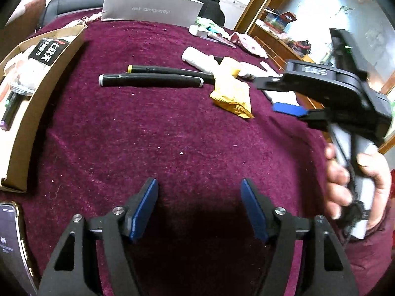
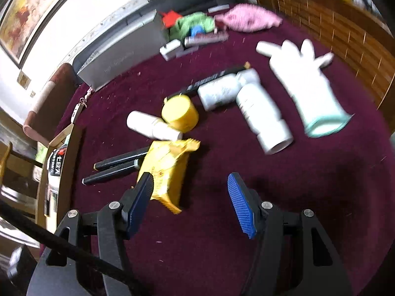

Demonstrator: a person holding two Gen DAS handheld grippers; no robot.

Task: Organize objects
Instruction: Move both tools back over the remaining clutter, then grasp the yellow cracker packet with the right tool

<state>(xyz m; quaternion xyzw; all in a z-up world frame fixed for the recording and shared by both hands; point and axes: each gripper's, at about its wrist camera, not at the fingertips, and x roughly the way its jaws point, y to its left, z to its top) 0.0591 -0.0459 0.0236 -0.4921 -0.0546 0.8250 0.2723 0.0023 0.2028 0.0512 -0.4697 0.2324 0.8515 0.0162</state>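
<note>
On the maroon cloth lie two black markers (image 1: pixel 150 76) (image 2: pixel 111 170), a yellow snack packet (image 1: pixel 232 96) (image 2: pixel 165 170), a yellow jar (image 2: pixel 180 113), several white bottles (image 2: pixel 261 116) (image 1: pixel 197 58) and a white glove (image 2: pixel 306 83). A cardboard box (image 1: pixel 27 120) at the left holds a packet and a marker. My left gripper (image 1: pixel 200 207) is open and empty above bare cloth. My right gripper (image 2: pixel 188 203) (image 1: pixel 279 93) is open and empty, its left finger just over the yellow packet's near end.
A grey shoebox (image 1: pixel 153 6) (image 2: pixel 116 56) stands at the back edge. Small clutter and pink cloth (image 2: pixel 246 17) lie at the far right. A phone (image 1: pixel 12 241) lies at the near left. A wooden cabinet (image 1: pixel 276 39) stands beyond the table.
</note>
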